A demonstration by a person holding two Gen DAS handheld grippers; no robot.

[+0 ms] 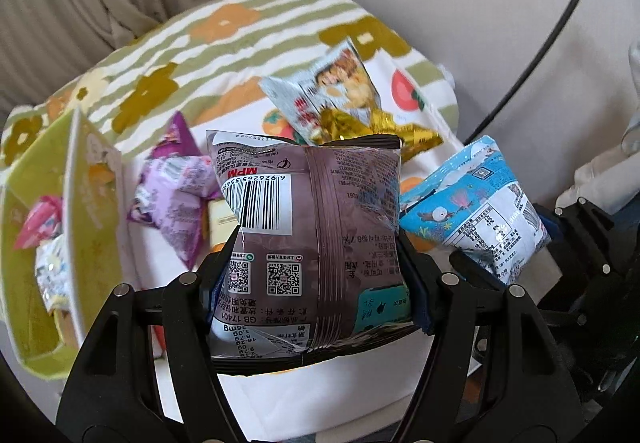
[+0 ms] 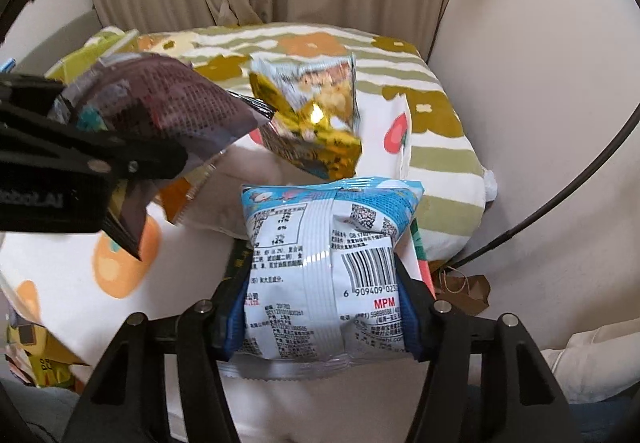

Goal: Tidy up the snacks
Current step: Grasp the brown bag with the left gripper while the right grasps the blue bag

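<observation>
Fingers of the left gripper point(image 1: 316, 255) pinch the brown snack bag point(image 1: 308, 231), the green box point(image 1: 60, 243) just to their left, while the right gripper point(image 2: 324, 307) clamps the blue snack bag point(image 2: 328, 267).

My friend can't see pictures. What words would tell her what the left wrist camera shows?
The left claw grips a brown snack bag, barcode side up, above a white cloth with orange fruit prints. To the right, the right claw holds a blue and white snack bag. A green box with small packets stands at left; purple and gold bags lie behind.
</observation>
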